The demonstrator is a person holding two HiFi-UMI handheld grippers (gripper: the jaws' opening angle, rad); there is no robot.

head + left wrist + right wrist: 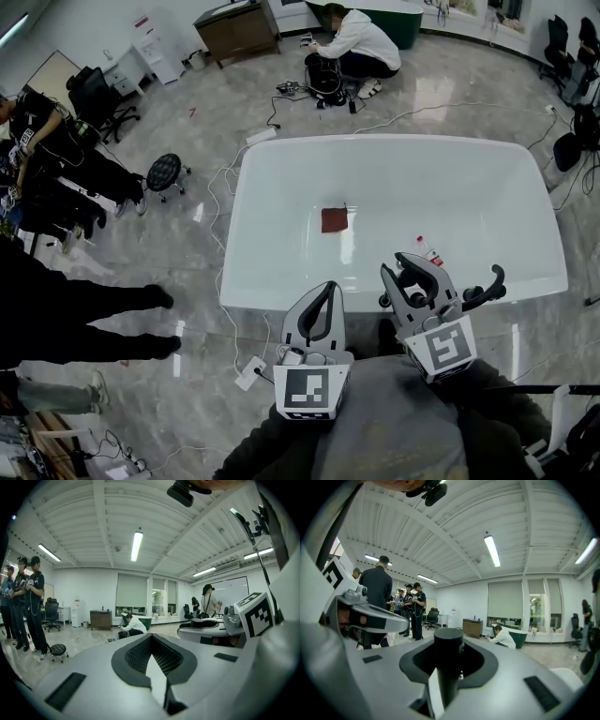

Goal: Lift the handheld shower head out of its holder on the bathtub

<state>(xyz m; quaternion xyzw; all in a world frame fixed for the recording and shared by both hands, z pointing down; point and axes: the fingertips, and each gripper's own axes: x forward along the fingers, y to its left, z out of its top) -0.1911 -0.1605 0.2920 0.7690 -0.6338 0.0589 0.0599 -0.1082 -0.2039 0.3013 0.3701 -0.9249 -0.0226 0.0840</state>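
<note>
Bathtub (281,187) is sitting at 12 o'clock; right gripper (417,279) fingers are clamping the shower head (448,644), left gripper (321,307) fingers are sitting shut, empty.

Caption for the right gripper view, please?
Right tool clamped on the black shower handle, people standing behind.

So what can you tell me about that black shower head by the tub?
The shower head looks matte black, maybe plastic or coated metal: a slim round handle curving to a rounded end. The right gripper is clamped on its stem, which stands upright between the jaws and ends in a flat round top. It is over the white bathtub's near rim, towards the right. Its spray face and any hose cannot be made out.
</note>
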